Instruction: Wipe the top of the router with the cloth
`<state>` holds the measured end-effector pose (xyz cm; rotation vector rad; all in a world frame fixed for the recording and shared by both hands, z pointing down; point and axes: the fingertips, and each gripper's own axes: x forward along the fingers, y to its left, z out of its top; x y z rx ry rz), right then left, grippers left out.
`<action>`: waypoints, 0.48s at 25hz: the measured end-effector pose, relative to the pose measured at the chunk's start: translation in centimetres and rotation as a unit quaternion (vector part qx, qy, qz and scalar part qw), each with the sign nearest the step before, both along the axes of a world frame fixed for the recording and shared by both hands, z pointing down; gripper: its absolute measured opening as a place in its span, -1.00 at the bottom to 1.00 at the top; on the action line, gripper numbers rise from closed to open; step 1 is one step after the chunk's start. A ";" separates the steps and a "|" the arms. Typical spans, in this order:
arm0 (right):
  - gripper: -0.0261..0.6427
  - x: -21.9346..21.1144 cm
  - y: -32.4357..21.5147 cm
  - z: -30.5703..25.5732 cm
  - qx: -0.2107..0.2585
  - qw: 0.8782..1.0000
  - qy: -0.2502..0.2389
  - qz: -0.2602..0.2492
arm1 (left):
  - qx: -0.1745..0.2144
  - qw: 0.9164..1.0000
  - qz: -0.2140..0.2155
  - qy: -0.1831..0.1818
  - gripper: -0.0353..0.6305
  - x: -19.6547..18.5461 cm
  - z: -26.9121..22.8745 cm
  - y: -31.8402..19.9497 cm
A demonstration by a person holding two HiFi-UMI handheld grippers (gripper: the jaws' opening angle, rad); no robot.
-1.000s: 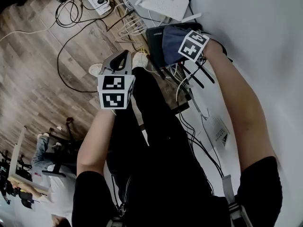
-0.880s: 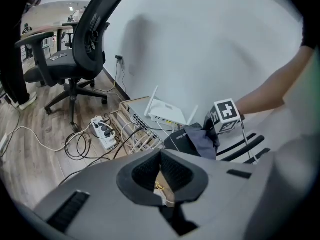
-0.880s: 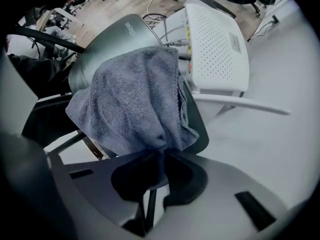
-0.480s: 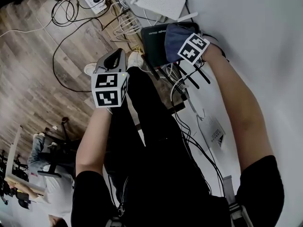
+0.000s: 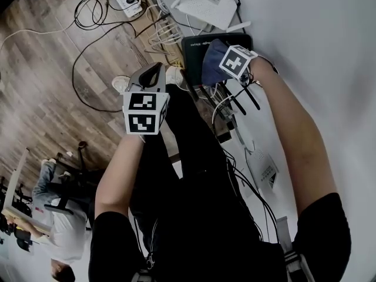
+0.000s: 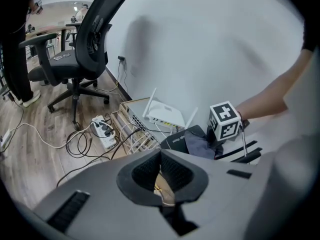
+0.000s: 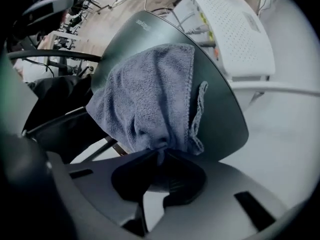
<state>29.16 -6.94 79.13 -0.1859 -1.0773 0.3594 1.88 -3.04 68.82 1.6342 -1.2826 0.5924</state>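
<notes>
**Wiping stroke in progress, head view and both gripper views.** The right claw [image 7: 159, 156] is clamped shut on a bunched corner of the grey cloth [image 7: 150, 99]. The rest of the cloth lies spread flat on the top of the black router [image 7: 222, 116].

Compared with the head views of a second and half a second ago, the cloth has drawn a little nearer to the person. A bare band of the router top now shows along the far, lettered edge, where the cloth earlier reached almost to that edge. The head camera has also turned between these views, so the shift is only approximate. It suggests that a near-far stroke is under way, with the far band and the right-hand part of the top probably still to be covered.

The left claw [image 6: 160, 156] is closed on nothing. It hangs well apart from the router, to the left, over the person's legs, and takes no part in the stroke.

The router lies flat at the near-left corner of the white table [image 5: 317, 40], just near of a white router [image 5: 205, 2]. Its lettered edge points far and its black antennas [image 5: 244, 98] point near and to the right. Its long axis appears to run left to right, along that lettered edge.
</notes>
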 end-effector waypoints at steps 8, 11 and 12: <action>-0.86 -6.5 3.3 -0.6 -0.003 0.994 -0.085 -0.070 | 0.009 1.000 -0.030 0.001 -0.88 -0.7 -1.6 0.6; -0.86 -6.6 3.1 -0.3 0.021 0.991 -0.111 -0.072 | 0.011 0.999 -0.034 0.000 -0.88 -0.5 -1.8 1.6; -0.86 -6.4 3.1 -0.2 0.031 0.991 -0.119 -0.061 | 0.013 0.999 -0.032 0.001 -0.88 -0.3 -2.1 1.9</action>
